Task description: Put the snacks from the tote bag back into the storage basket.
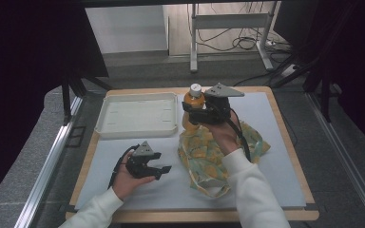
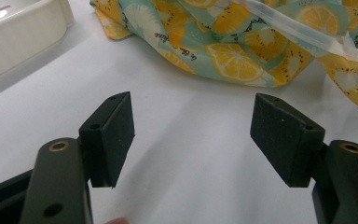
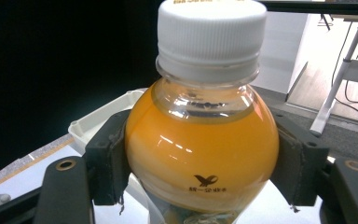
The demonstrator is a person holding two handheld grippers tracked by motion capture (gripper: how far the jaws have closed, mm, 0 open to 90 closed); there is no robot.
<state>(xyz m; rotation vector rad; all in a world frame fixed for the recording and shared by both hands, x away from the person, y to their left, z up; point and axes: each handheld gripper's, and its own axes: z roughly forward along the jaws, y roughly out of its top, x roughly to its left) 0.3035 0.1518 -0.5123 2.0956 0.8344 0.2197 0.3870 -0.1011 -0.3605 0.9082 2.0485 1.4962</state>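
From the high view I count two grippers, one bottle, one bag and one tray on the table [image 1: 285,142]. My right gripper [image 1: 193,115] is raised above the far middle of the table with its jaws clamped on the single orange juice bottle [image 1: 193,100], which stands upright with its white cap [image 1: 196,88] on top. Just below it lies one fruit-print bag [image 1: 209,156], crumpled on the white mat. My left gripper [image 1: 163,171] sits low over the mat, left of the bag, and grips nothing. One white tray [image 1: 138,130] rests at the far left.

In the left gripper view, I see both pads [image 2: 116,135] spread wide apart over bare mat. The bag [image 2: 242,51] lies ahead of them, not touching, and a corner of the tray [image 2: 23,37] shows at upper left.

In the right gripper view, the two pads [image 3: 107,158] press against either side of the bottle [image 3: 200,149] at its round orange shoulder. The cap [image 3: 212,32] is screwed on, and the tray's corner [image 3: 93,121] shows behind.
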